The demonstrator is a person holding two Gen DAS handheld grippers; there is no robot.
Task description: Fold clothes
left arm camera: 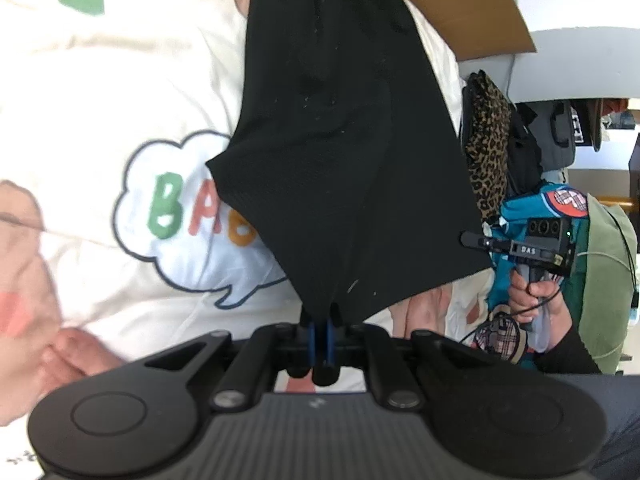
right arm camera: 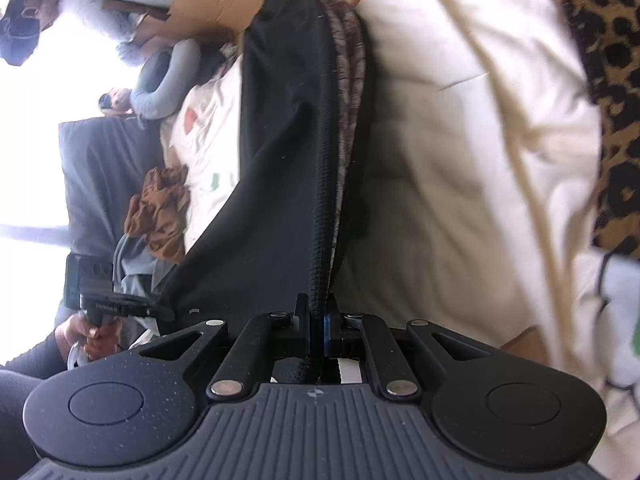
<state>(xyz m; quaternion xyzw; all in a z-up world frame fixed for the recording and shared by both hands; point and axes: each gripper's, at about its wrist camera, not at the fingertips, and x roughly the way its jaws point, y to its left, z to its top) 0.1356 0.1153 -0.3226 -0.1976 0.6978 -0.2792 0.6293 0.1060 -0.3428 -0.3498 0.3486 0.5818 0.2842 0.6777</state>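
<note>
The left tongs [left arm camera: 320, 320] are pinching shut on a corner of the black ribbed-knit garment [left arm camera: 344, 152], which is spreading ahead of them above a cream printed quilt [left arm camera: 100, 100]. The right tongs [right arm camera: 318, 320] are clamping tight on its stitched hem [right arm camera: 320, 184], with leopard-print fabric [right arm camera: 608, 100] lying to their right.

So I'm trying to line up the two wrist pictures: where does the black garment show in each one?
Left wrist view: the black garment fills the centre, fanning from the top edge down into the left gripper, shut on it.
Right wrist view: it runs up the middle from the right gripper, shut on its ribbed edge.
Shared landmark: the leopard-print fabric, right of the garment in the left view, at the right edge in the other.
</note>
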